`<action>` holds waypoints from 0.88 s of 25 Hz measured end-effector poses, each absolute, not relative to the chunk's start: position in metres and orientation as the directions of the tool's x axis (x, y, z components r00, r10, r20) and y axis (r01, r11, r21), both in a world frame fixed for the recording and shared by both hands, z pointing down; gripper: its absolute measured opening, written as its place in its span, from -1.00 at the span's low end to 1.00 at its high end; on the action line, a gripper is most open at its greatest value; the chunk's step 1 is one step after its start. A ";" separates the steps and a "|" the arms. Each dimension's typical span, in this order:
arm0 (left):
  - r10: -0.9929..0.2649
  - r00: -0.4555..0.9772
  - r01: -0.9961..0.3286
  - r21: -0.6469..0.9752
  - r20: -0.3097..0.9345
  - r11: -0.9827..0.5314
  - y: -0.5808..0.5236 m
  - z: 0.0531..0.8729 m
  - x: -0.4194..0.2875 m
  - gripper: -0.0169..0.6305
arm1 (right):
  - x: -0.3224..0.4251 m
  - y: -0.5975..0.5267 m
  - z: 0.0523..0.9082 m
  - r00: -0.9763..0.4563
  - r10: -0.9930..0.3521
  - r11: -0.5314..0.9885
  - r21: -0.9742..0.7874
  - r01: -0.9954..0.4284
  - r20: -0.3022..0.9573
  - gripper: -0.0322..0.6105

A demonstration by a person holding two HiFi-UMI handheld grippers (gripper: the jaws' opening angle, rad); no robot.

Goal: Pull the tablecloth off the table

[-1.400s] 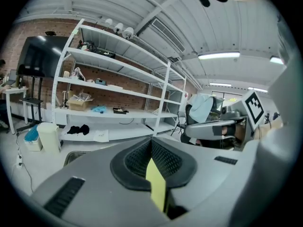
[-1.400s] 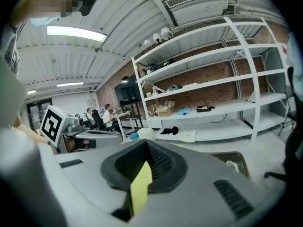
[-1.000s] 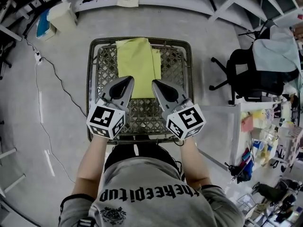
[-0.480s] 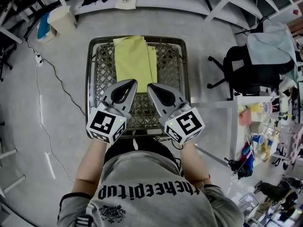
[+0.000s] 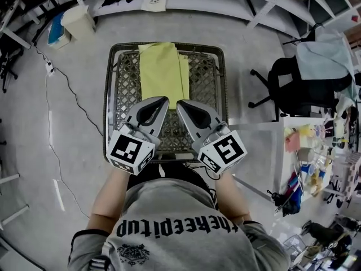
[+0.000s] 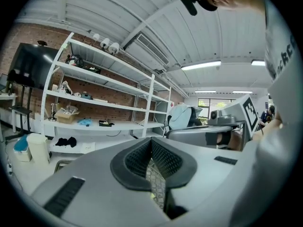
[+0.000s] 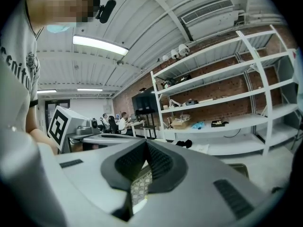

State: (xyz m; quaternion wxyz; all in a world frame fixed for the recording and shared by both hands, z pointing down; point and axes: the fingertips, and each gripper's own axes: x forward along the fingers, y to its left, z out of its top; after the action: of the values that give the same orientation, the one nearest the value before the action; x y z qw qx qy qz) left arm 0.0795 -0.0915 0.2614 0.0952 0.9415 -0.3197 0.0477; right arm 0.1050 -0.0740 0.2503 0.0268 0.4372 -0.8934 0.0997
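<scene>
The left tool (image 5: 164,99) and the right tool (image 5: 179,103) were both fully closed, pads together, with nothing seen pinched between them. They hovered side by side, tips close together, over the near half of the mesh bench (image 5: 109,95). The folded yellow-green cloth (image 5: 163,72) lay on the bench just ahead of both tips and reached the far rim. Whether the tips touched it could not be told.

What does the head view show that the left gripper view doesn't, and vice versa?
Head view only: the whole yellow-green cloth on the mesh table, and a floor cable. Left gripper view only: the brick wall, a dark screen and ceiling lights. Both: the left gripper with jaws together, the right gripper, and the white bin.
</scene>
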 end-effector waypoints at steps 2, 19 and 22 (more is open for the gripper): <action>-0.599 0.787 -0.616 0.146 0.149 -0.774 -0.092 0.260 0.077 -0.90 | 0.104 -0.076 0.249 -0.622 -0.772 0.604 -0.155 -0.782 0.132 -0.87; -0.605 0.784 -0.621 0.160 0.143 -0.767 -0.101 0.257 0.068 -0.90 | 0.093 -0.086 0.249 -0.641 -0.757 0.622 -0.159 -0.766 0.125 -0.87; -0.601 0.786 -0.618 0.168 0.146 -0.768 -0.103 0.258 0.068 -0.90 | 0.092 -0.087 0.250 -0.643 -0.755 0.624 -0.163 -0.764 0.126 -0.87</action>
State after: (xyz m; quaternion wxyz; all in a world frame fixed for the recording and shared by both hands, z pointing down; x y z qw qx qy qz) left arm 0.0677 -0.1026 0.2579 0.1037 0.9393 -0.3245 0.0417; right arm 0.0920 -0.0867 0.2502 0.0225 0.4218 -0.9008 0.1010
